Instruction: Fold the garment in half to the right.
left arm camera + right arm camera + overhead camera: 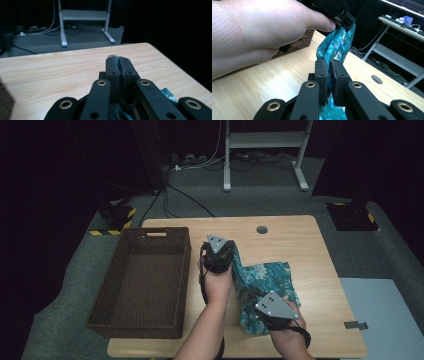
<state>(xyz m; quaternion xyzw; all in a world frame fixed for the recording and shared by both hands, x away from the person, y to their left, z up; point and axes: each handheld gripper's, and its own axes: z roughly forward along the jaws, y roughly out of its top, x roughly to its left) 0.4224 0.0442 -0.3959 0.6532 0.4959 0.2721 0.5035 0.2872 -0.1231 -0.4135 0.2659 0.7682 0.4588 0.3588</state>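
A teal patterned cloth (265, 287) lies partly on the wooden table (300, 245), lifted at two places. My left gripper (224, 251) is shut on the cloth's far edge; in the left gripper view a sliver of teal cloth (119, 65) shows between its closed jaws. My right gripper (262, 307) is shut on the cloth's near edge. In the right gripper view the cloth (337, 45) stretches from my right gripper (329, 65) up to the left gripper (344, 21), which a hand (262, 27) holds.
A dark brown woven basket (142, 282) stands on the table's left part, close beside the left hand. A small round grommet (261, 229) sits near the table's far edge. A white desk frame (265, 150) stands on the floor beyond.
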